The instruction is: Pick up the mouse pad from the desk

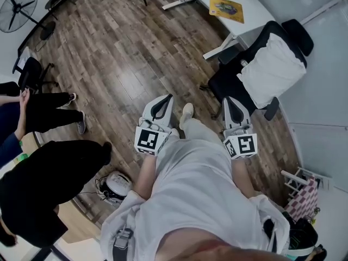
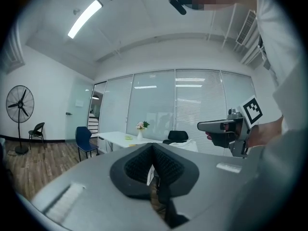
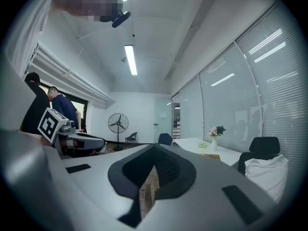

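Observation:
A flat yellow pad (image 1: 226,8), by its look the mouse pad, lies on the white desk (image 1: 255,12) at the top of the head view, far from both grippers. My left gripper (image 1: 162,107) and right gripper (image 1: 232,109) are held side by side at waist height over the wooden floor, both pointing roughly level. In the left gripper view the black pads (image 2: 153,150) meet with nothing between them. In the right gripper view the pads (image 3: 155,150) also meet at the tip and hold nothing. The desk (image 3: 211,150) shows ahead to the right.
A black office chair with a white garment over it (image 1: 266,64) stands between me and the desk. A flower vase (image 3: 214,137) is on the desk. A blue chair (image 2: 85,141) and a standing fan (image 1: 19,7) lie further off. People stand at the left (image 1: 38,113); cables and a white device (image 1: 117,185) lie on the floor.

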A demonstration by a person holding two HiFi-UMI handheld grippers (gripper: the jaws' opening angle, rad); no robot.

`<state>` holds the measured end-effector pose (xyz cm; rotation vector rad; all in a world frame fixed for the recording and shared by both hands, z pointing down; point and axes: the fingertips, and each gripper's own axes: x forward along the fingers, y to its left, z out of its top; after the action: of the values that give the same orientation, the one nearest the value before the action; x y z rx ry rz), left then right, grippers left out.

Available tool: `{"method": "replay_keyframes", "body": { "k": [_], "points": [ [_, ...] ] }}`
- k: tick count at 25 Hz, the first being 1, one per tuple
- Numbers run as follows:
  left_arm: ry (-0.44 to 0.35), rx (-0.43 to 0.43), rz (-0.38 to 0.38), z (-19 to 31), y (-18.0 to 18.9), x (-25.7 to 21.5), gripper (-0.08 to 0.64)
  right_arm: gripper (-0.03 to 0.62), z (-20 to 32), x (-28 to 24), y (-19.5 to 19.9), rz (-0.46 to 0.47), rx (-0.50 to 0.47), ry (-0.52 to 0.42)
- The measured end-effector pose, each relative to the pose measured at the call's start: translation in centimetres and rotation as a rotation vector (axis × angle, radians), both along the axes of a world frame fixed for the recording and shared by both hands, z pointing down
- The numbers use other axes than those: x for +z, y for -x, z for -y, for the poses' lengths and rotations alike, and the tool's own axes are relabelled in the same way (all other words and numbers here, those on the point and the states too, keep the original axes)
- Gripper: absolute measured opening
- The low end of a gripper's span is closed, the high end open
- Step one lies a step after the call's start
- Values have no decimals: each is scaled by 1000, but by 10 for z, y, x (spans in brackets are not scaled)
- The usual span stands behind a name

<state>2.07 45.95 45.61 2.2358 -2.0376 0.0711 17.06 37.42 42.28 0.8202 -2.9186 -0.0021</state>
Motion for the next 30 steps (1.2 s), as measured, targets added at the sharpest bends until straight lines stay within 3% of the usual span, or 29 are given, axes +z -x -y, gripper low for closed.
{"method": "replay_keyframes", "body": {
  "k": [6,15,23,30],
  "points": [
    [-6,-27,0,50,32,2,-15,-3,60,10,26,36,1,5],
    [16,-59,132,173,104,-20,-15,-3,212,8,80,89,37,12],
    [25,28,163,291,125,-29,-15,-3,298,8,108,110,39,25],
    [19,85,174,381,142,-21,-15,-3,368,22,111,87,123,51]
  ]
}}
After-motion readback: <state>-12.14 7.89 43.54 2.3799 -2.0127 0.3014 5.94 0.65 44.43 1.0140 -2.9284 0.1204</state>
